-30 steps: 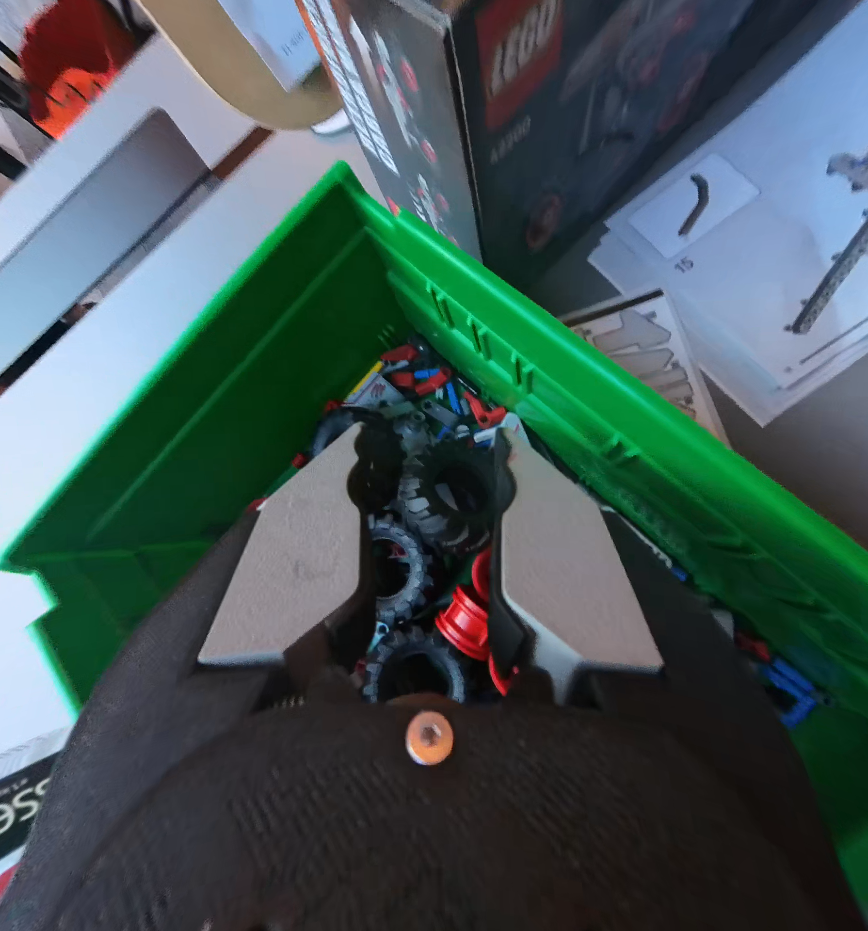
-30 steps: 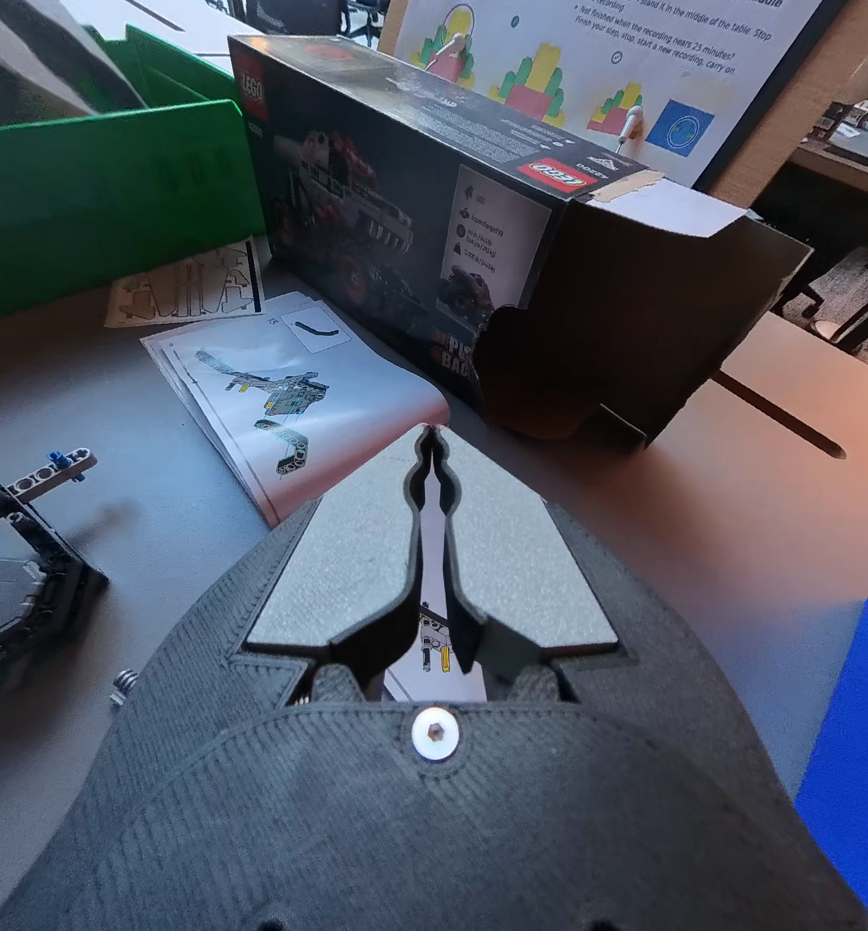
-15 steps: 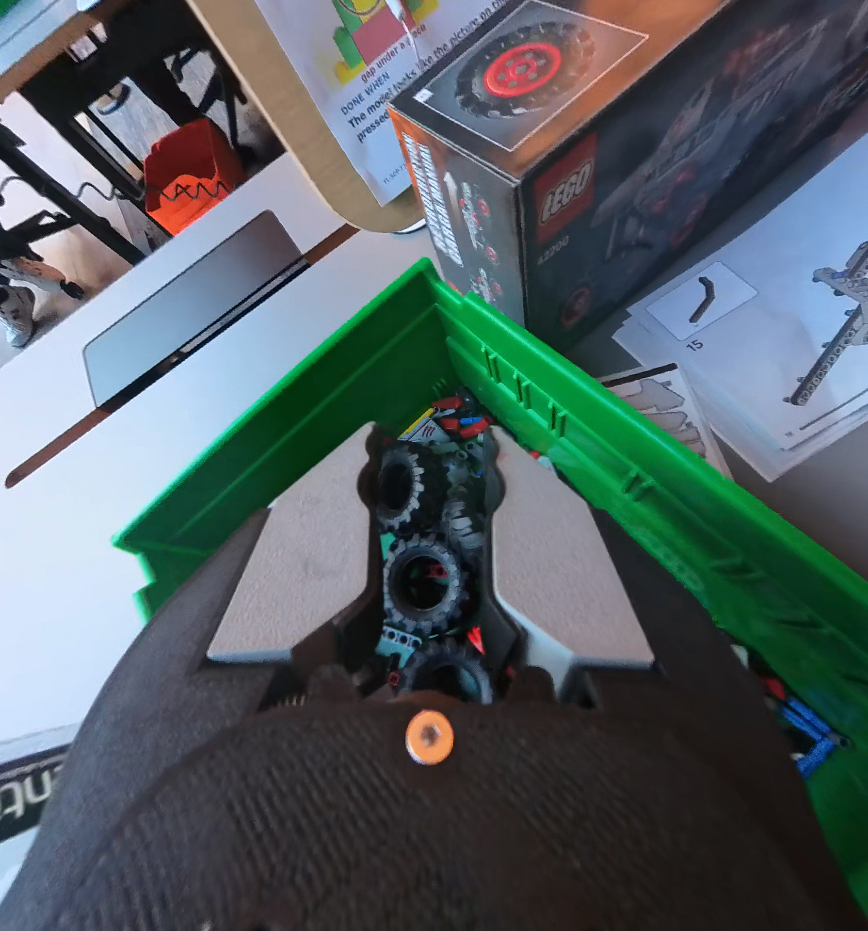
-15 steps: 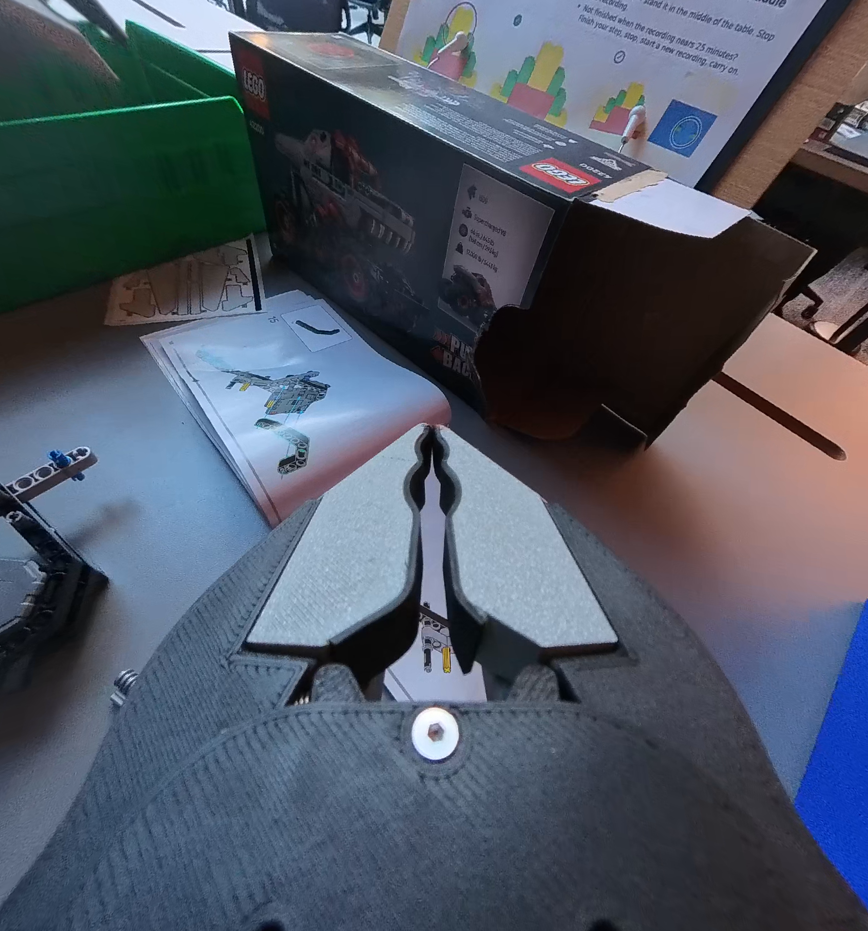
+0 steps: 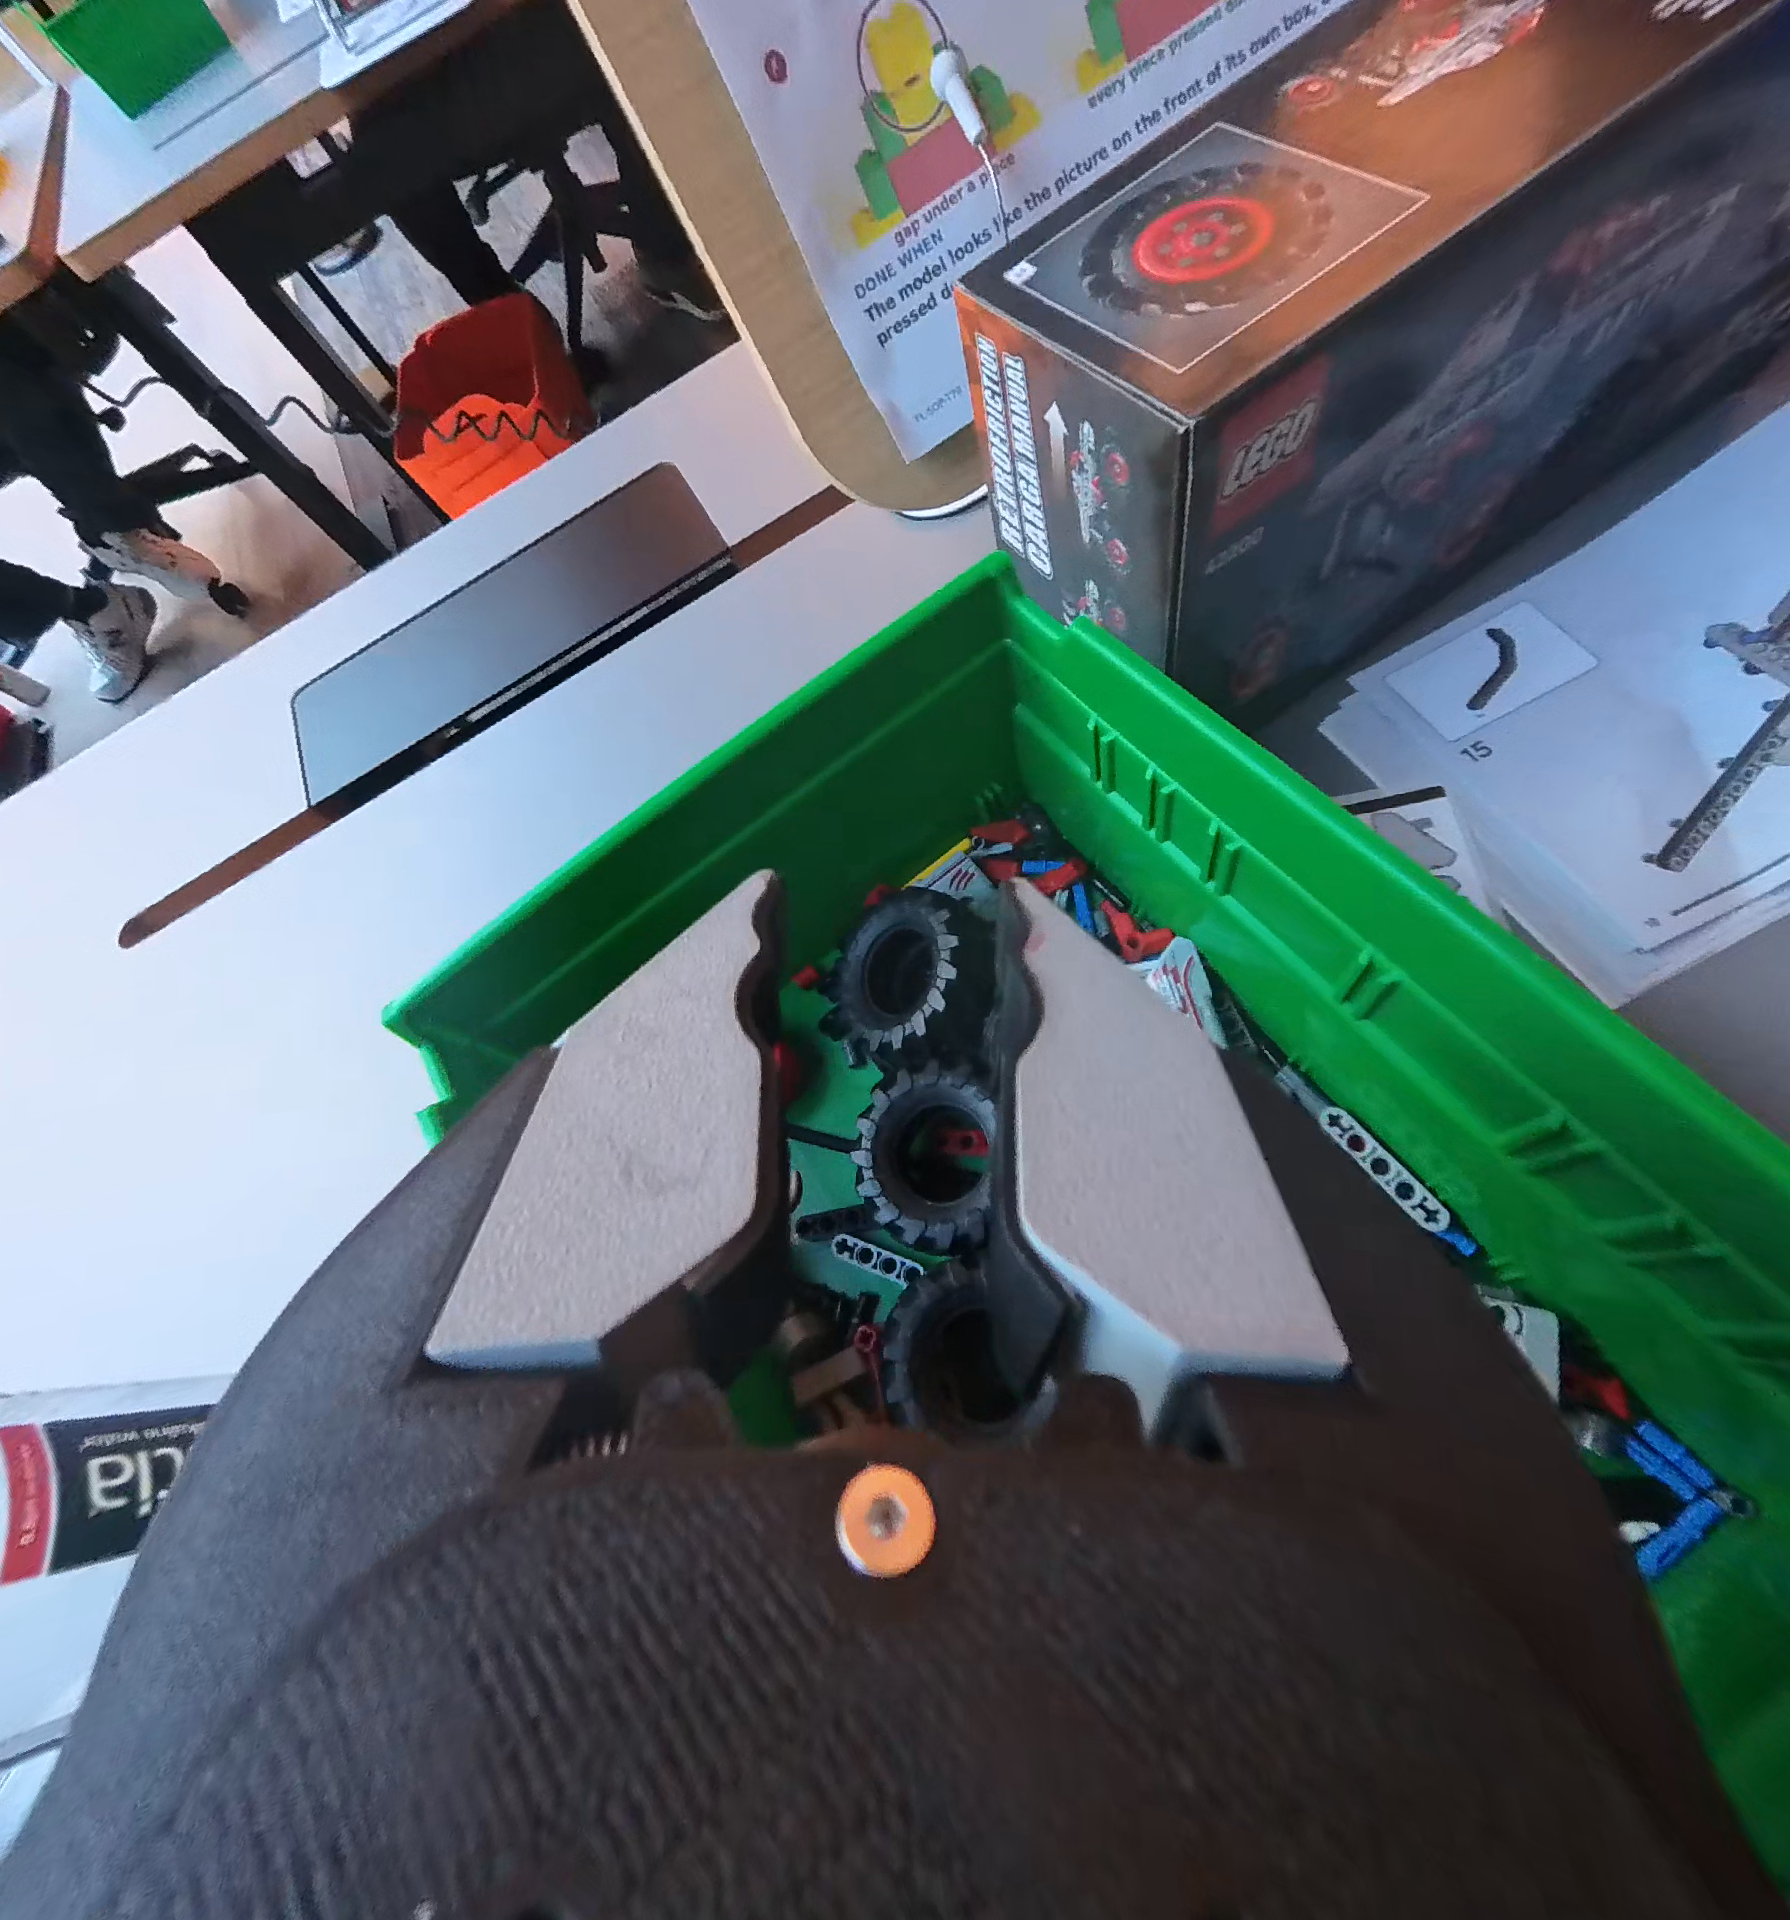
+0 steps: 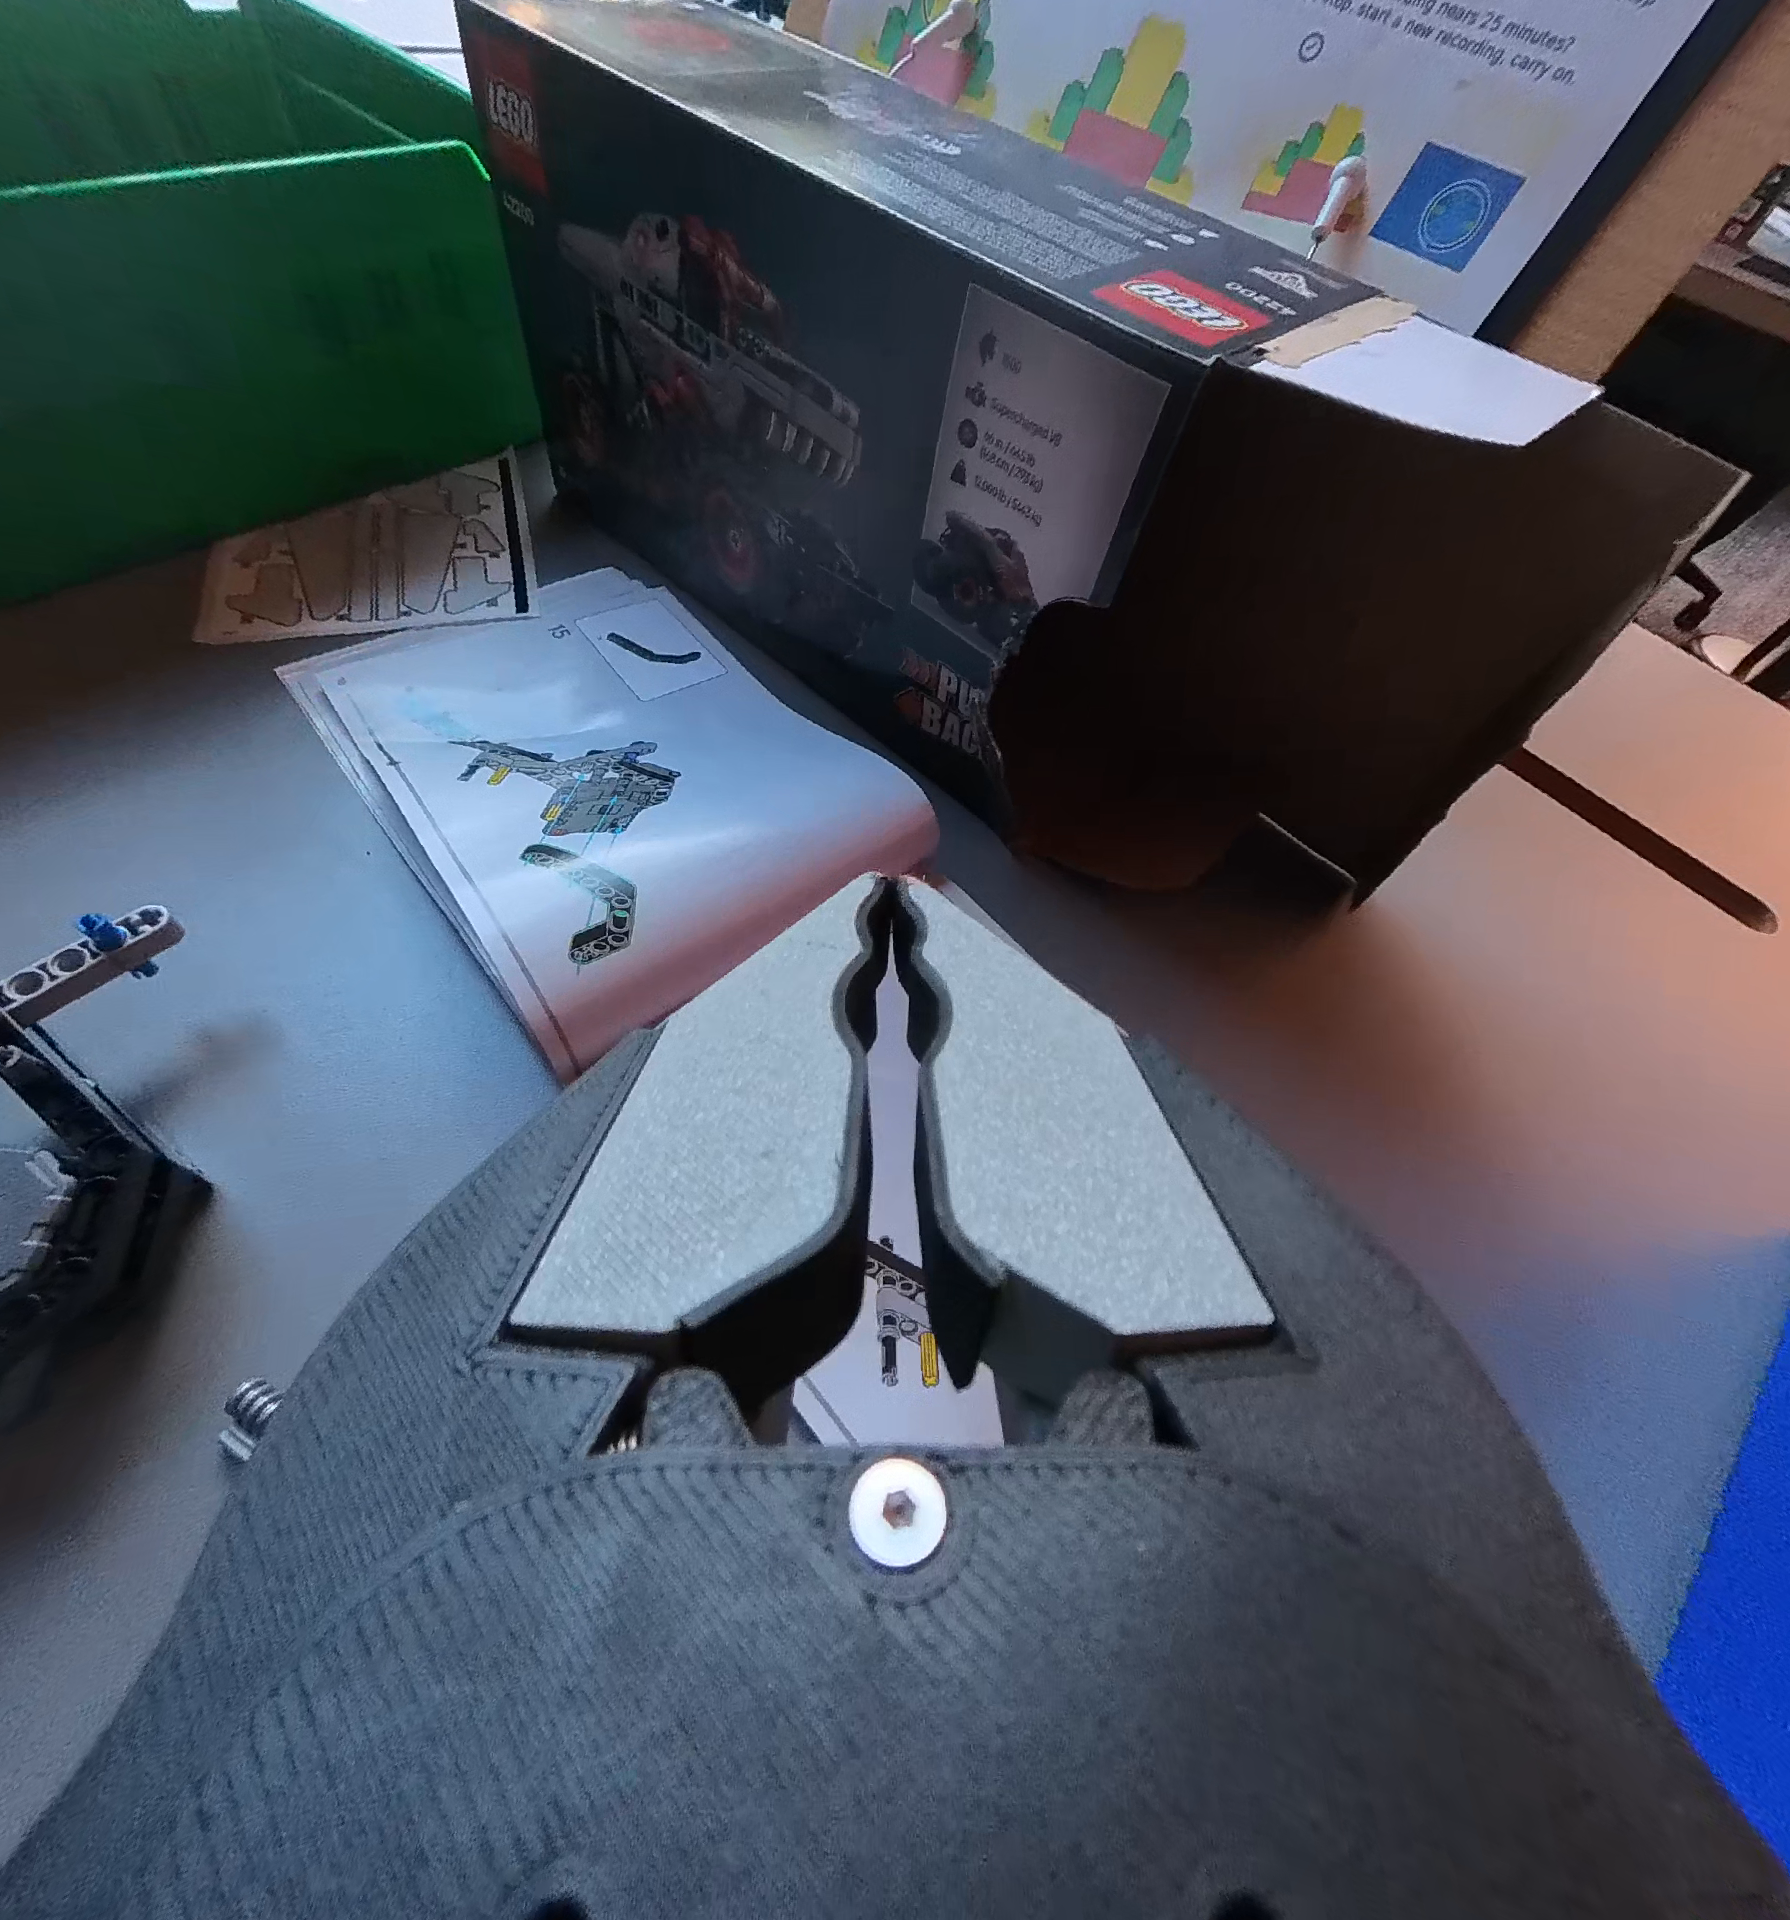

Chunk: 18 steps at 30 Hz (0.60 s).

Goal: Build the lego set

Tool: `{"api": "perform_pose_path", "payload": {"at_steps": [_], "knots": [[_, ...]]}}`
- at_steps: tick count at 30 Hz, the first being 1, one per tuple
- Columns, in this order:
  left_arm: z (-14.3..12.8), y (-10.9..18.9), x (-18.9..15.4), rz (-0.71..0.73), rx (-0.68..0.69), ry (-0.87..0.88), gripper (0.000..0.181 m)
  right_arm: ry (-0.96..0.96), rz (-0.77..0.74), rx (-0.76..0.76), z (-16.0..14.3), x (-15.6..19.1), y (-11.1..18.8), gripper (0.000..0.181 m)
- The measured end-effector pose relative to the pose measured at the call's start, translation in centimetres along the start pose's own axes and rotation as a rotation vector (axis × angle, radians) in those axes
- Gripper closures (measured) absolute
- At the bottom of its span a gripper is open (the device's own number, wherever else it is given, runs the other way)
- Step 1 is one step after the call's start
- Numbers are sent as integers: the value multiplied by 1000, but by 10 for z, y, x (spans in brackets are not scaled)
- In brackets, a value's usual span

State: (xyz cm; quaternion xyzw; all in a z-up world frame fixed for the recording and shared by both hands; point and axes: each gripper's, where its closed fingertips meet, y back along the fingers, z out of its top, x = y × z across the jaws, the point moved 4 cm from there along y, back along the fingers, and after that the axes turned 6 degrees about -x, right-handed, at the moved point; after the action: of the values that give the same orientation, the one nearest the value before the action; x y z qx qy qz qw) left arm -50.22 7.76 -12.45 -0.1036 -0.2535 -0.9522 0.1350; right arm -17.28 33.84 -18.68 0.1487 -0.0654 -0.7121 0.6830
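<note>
A green bin (image 5: 1390,997) holds several loose Lego parts, among them black tyres (image 5: 901,977) and small red, blue and grey pieces. My left gripper (image 5: 886,904) hovers above the bin with its jaws open and empty. My right gripper (image 6: 891,896) is shut with nothing in it, low over the open instruction booklet (image 6: 579,790) on the grey table. A partly built black and grey Lego frame (image 6: 49,1122) with a grey beam stands to the left of my right gripper. The booklet also shows in the left wrist view (image 5: 1618,769).
The dark Lego box (image 6: 870,364) lies behind the booklet with its end flap open; it also shows in the left wrist view (image 5: 1390,416). A sticker sheet (image 6: 371,571) lies by the bin (image 6: 195,343). A small grey piece (image 6: 252,1413) and a blue mat (image 6: 1764,1558) lie near my right gripper. Some 40 cm of space lies between my two pairs of fingers.
My left gripper has lifted up and back out of the bin, still open and empty. My right gripper has stayed in place, shut.
</note>
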Motion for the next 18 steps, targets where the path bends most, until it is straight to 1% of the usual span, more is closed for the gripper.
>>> {"api": "perform_pose_path", "payload": {"at_steps": [4, 18], "knots": [[3, 4, -1, -5, -21, 4, 145, 1, 4, 5, -1, 1, -1, 181], [-1, -2, -7, -13, 5, -19, 144, 9, 10, 7, 0, 4, -2, 181]]}}
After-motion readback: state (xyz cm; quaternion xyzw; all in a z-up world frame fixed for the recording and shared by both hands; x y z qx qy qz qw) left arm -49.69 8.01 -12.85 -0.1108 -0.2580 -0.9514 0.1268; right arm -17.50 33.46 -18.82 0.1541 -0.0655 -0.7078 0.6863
